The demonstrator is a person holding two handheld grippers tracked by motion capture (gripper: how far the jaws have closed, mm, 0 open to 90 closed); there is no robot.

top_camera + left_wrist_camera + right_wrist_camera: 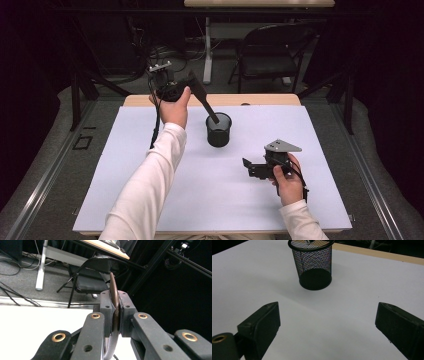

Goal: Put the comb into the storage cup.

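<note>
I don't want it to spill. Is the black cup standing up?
Upright: the black mesh cup stands on its round base on the white table.

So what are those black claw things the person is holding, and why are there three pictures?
Those are tools for grabbing. A person holds one hand-held gripper in each hand. One picture looks down from above the white table. The other two come from small cameras riding on the grippers, looking along their black jaws. A black mesh cup stands on the table. The left hand-held gripper is squeezed shut on a thin, flat brown thing; I cannot tell what it is. From above, its tip points down at the cup. The right hand-held gripper hangs open, holding nothing, facing the cup.
</note>
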